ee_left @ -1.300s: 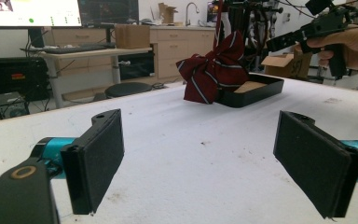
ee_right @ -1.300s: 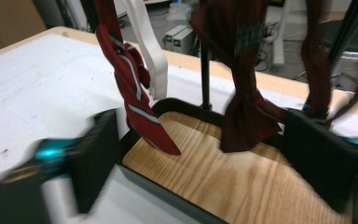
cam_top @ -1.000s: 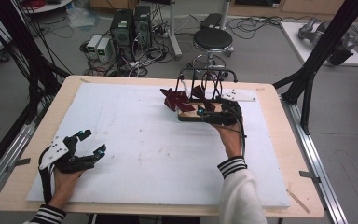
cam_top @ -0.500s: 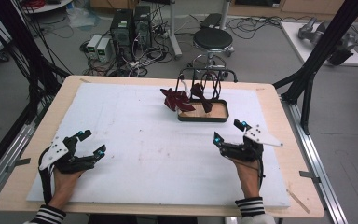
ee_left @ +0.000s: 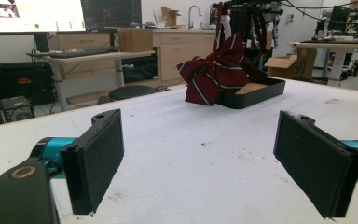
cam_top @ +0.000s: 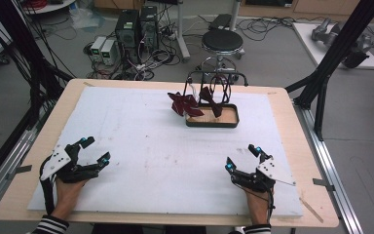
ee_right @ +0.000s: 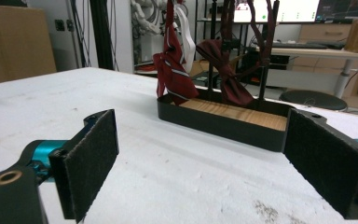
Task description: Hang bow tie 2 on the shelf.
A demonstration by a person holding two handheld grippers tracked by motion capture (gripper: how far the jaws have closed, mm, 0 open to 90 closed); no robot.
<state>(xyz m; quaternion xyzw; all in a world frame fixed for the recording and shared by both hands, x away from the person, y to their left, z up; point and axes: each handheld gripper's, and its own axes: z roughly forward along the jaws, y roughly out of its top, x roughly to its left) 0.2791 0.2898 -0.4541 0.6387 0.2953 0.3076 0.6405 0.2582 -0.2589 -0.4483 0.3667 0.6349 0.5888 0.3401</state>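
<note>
A black stand with a wooden-floored tray (cam_top: 212, 118) (ee_right: 223, 125) (ee_left: 254, 93) sits at the far middle of the white mat (cam_top: 151, 151). Dark red striped bow ties (cam_top: 184, 103) (ee_left: 212, 74) (ee_right: 172, 74) hang from its rail, one spilling over the tray's left rim. My left gripper (cam_top: 88, 152) (ee_left: 205, 161) rests open near the front left, nothing between its pads. My right gripper (cam_top: 242, 158) (ee_right: 200, 161) rests open near the front right, well short of the tray, also holding nothing.
The mat lies on a wooden table (cam_top: 292, 126) with black frame posts (cam_top: 336, 53) at both sides. A round stool (cam_top: 222, 40) and computer boxes (cam_top: 136, 29) stand on the floor beyond the far edge.
My right gripper has drawn back from the tray at the far middle to the front right of the mat and stands open. The left gripper has hardly moved.
</note>
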